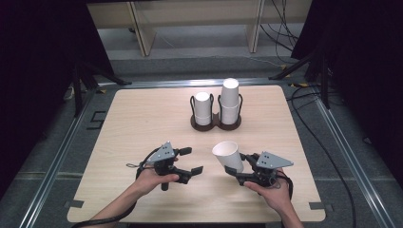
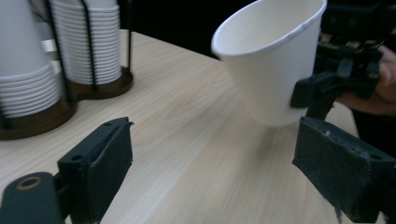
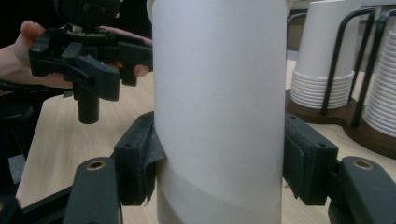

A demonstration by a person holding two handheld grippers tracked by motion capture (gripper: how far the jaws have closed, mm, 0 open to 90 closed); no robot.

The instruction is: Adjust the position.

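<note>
A white paper cup (image 1: pixel 227 154) is tilted above the wooden table (image 1: pixel 142 118), mouth toward the upper left. My right gripper (image 1: pixel 239 165) is shut on its lower wall; in the right gripper view both pads (image 3: pixel 135 163) press the cup (image 3: pixel 219 93) from either side. To the left, my left gripper (image 1: pixel 191 160) is open and holds nothing. Its jaws point at the cup (image 2: pixel 273 56), which hangs a short way ahead of them, apart from my left gripper (image 2: pixel 215 158). A hand holds each gripper.
A dark double cup holder (image 1: pixel 216 126) stands at the table's back middle with two stacks of white cups, a shorter one (image 1: pixel 203 108) and a taller one (image 1: pixel 230 99). Metal rails and cables run around the table.
</note>
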